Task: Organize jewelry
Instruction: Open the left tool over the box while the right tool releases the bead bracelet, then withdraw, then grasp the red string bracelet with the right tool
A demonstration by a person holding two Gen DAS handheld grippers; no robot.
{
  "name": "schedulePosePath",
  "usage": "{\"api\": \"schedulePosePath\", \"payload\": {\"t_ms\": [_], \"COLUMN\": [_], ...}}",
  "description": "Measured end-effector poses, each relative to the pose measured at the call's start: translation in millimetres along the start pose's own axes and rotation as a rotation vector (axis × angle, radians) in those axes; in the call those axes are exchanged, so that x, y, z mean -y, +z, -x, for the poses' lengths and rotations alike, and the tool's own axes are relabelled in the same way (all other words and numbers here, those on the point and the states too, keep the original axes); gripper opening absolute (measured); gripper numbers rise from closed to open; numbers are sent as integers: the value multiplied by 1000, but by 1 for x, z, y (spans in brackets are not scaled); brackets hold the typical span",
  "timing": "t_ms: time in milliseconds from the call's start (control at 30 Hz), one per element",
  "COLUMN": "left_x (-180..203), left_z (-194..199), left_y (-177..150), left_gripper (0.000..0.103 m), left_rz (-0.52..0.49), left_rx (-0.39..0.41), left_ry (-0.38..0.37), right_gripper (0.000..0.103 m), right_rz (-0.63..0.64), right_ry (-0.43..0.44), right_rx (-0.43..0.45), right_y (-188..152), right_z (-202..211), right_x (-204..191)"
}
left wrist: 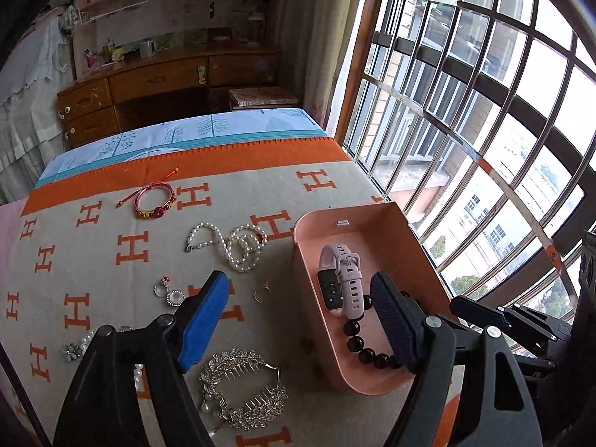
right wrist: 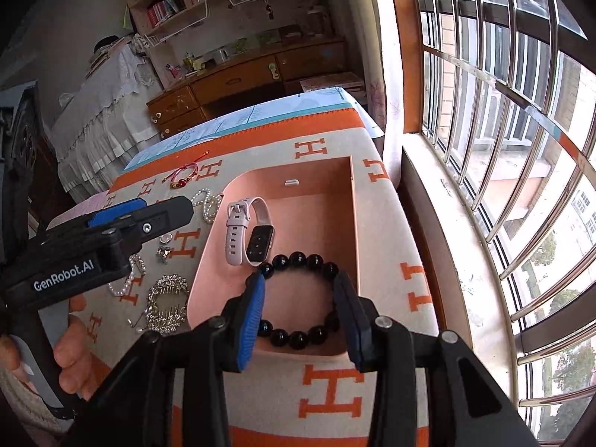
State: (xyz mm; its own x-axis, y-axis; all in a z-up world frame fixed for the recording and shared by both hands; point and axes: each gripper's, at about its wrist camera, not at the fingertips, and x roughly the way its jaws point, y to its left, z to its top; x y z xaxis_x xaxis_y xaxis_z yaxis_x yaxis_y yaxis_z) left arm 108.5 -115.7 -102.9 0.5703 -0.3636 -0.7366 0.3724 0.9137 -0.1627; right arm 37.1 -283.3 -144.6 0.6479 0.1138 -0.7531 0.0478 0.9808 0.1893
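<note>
A pink tray [left wrist: 372,223] sits on the H-patterned blanket [left wrist: 111,246] and holds a pink smartwatch [left wrist: 342,279] and a black bead bracelet [left wrist: 357,339]. My left gripper [left wrist: 298,277] hangs open over the tray's left wall, gripping nothing. In the right wrist view the tray [right wrist: 316,178] fills the middle. The bead bracelet [right wrist: 298,260] lies flat on its floor beside the watch [right wrist: 246,231]. My right gripper [right wrist: 299,276] is open above the bracelet, one finger on each side, not pressing it. The left gripper [right wrist: 167,203] shows at the left, held by a hand.
Loose on the blanket left of the tray lie pearl strands [left wrist: 231,246], a red cord bracelet [left wrist: 156,201], a silver hair comb [left wrist: 242,391], a ring [left wrist: 260,294] and round earrings [left wrist: 169,292]. A barred window [left wrist: 484,111] runs along the right; a wooden desk [left wrist: 149,85] stands behind.
</note>
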Motion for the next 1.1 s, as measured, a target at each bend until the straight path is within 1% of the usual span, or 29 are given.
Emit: {"api": "schedulePosePath", "payload": {"t_ms": [67, 167, 367, 467, 500, 533, 600, 667, 767, 867, 1000, 1100], "left_x": [-6, -18, -54, -73, -80, -86, -98, -110, -129, -152, -184, -208], "left_z": [6, 16, 32, 46, 52, 58, 71, 82, 97, 112, 122, 126], "left_y": [-3, -9, -16, -16, -16, -16, -14, -12, -8, -4, 2, 1], "left_gripper": [77, 77, 77, 78, 81, 86, 90, 90, 90, 90, 90, 90], "left_rz": [2, 10, 90, 118, 127, 134, 138, 132, 137, 155, 182, 213], "left_rx": [-3, 11, 3, 21, 33, 46, 76, 107, 146, 171, 159, 146], "left_ry": [11, 54, 71, 92, 101, 113, 150, 195, 266, 307, 370, 427], "right_gripper": [39, 39, 39, 39, 39, 39, 39, 39, 39, 39, 39, 39], "right_rz": [0, 1, 13, 31, 52, 52, 85, 123, 170, 214, 255, 270], "right_ry": [-2, -5, -6, -10, -11, -11, -8, -4, 31, 67, 143, 165], "right_rx": [0, 0, -6, -4, 5, 5, 20, 31, 35, 32, 5, -9], "right_y": [0, -2, -1, 4, 9, 9, 15, 24, 39, 57, 90, 117], "right_z": [0, 0, -1, -1, 1, 1, 3, 3, 2, 0, -3, -13], "right_x": [-1, -3, -16, -28, -40, -40, -55, -73, -97, -123, -152, -169]}}
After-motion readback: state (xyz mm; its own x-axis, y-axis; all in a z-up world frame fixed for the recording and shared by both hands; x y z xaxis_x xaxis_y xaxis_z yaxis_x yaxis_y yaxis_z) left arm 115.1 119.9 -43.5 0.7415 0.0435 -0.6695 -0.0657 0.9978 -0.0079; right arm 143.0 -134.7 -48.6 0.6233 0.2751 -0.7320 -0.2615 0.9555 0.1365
